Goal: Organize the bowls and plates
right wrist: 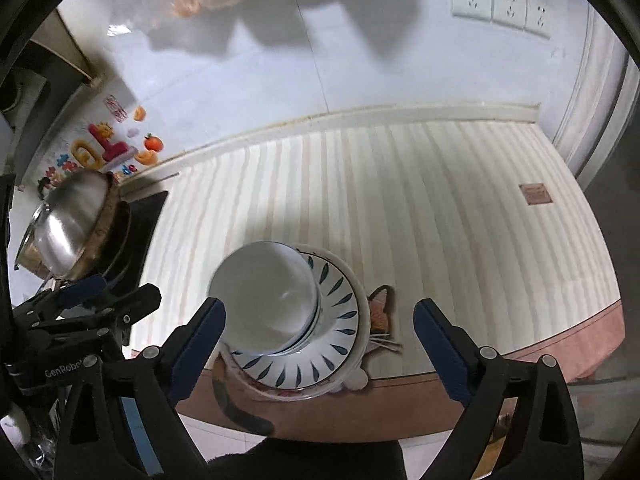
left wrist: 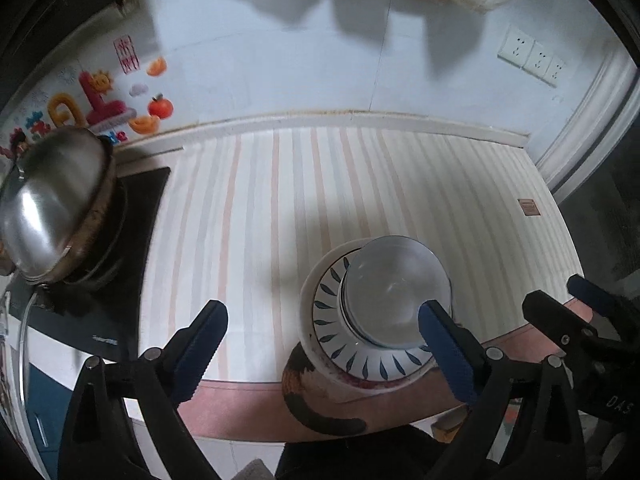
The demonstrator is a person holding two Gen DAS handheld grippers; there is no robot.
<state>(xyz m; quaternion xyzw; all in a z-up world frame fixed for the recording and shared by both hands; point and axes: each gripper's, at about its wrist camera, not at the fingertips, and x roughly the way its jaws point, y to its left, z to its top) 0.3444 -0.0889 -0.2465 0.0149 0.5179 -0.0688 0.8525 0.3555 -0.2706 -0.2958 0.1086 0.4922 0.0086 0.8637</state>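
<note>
Stack: plain white glazed bowl [right wrist: 264, 304] nested in further bowls, seated on a white round plate with dark-blue leaf strokes around its rim [left wrist: 352, 344], itself on a wider white plate [right wrist: 362, 312]; the whole sits at the near edge of the counter, at about 5 o'clock in the left wrist view and 7 o'clock in the right.
Step in hand: stacking looks finished; judged as release and withdrawal.
Left gripper [left wrist: 324, 340]: jaws spread wide, nothing between the pads; the stack shows just behind its right finger.
Right gripper [right wrist: 320, 340]: jaws likewise wide apart and empty, above the stack.
Next move: no loose plate or bowl is visible; if any remain, locate one and lower open jaws over its rim.
Surface: cream counter mat with faint pink stripes [left wrist: 320, 200], smooth, a cat-and-butterfly print [right wrist: 380, 304] peeping out beneath the plates.
Neighbour: domed polished steel pot lid [left wrist: 52, 204], at 9 o'clock on a black hob, well apart.
Wall: pale glossy tile, three white sockets [right wrist: 504, 4] at 1 o'clock.
</note>
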